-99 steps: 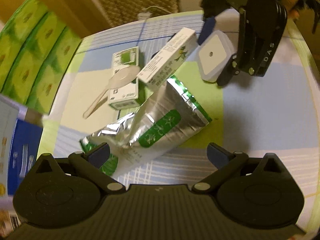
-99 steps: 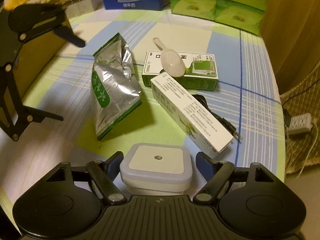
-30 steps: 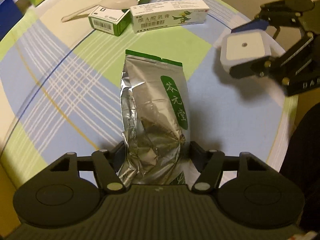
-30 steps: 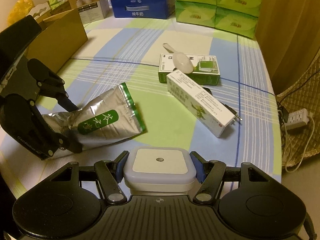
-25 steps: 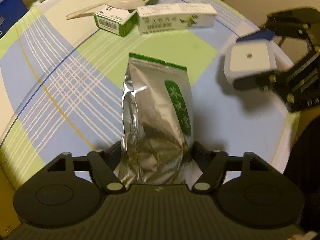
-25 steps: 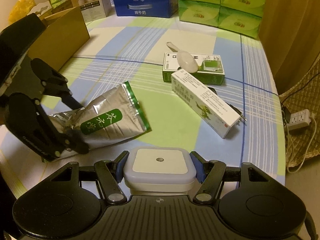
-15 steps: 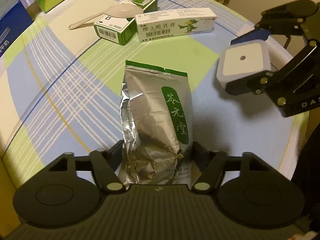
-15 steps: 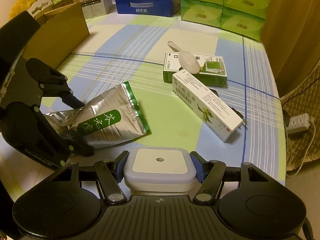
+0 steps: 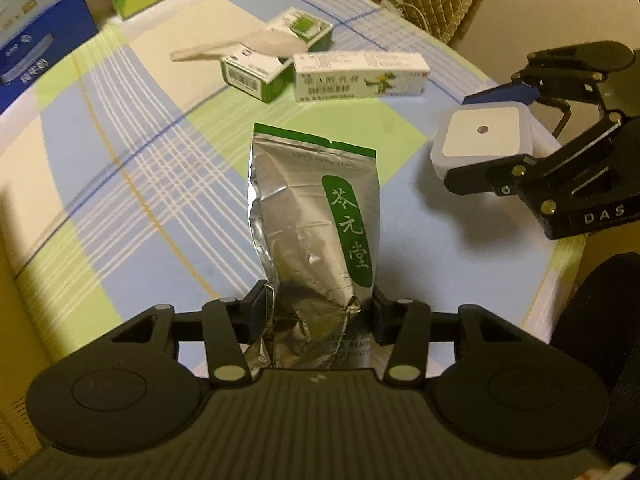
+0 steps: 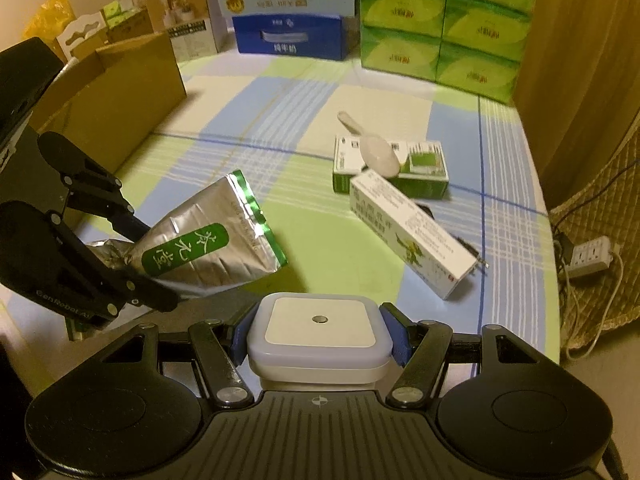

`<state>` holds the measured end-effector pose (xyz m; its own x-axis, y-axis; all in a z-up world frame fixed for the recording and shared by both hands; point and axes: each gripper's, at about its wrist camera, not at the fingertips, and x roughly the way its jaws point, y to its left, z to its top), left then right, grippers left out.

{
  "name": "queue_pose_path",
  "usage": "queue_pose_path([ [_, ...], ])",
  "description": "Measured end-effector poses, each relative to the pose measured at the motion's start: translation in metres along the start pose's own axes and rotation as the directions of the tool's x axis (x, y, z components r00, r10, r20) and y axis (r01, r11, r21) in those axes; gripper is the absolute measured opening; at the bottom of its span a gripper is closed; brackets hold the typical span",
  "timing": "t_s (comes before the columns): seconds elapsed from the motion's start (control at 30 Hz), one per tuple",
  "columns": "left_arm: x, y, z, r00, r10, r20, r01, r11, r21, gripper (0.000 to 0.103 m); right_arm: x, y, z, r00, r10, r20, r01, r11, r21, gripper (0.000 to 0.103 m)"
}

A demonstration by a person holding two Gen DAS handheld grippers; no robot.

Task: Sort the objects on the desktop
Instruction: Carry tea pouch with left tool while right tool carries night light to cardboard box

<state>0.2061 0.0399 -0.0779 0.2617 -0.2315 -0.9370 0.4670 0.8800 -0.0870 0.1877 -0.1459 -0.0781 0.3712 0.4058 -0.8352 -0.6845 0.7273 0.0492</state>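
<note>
Left gripper (image 9: 316, 312): we clamp the foil pouch (image 9: 316, 216), centre frame.
Right gripper (image 10: 319, 338): we pinch the white square box (image 10: 320, 326), bottom centre.

Both tools are matte black with ribbed housings, round side discs, silver pivot screws and blue finger pads (image 10: 240, 338). The right tool (image 9: 500, 136) bears white "DAS" lettering.

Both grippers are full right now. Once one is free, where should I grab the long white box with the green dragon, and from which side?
Grip the long white box across its narrow width near mid-length, coming down from above. It lies flat on the tablecloth. Its far end sits against the green-and-white box, with a black cable alongside, so the middle looks likeliest to seat both fingers.
</note>
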Motion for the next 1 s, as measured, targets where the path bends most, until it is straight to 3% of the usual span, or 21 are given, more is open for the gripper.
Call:
queue_pose_path([
  [0.5, -0.101, 0.004, -0.026, 0.992, 0.075, 0.105, -0.069, 0.996, -0.061, 0.044, -0.062, 0.050, 0.020, 0.994, 0.018, 0.107, -0.014, 0.999, -0.042, 0.062],
  [1.0, -0.201, 0.055, -0.086, 0.956, 0.240, 0.168, -0.205, 0.957, -0.203, 0.044, -0.076, 0.145, 0.067, 0.976, 0.118, 0.185, -0.084, 0.980, -0.182, 0.062],
])
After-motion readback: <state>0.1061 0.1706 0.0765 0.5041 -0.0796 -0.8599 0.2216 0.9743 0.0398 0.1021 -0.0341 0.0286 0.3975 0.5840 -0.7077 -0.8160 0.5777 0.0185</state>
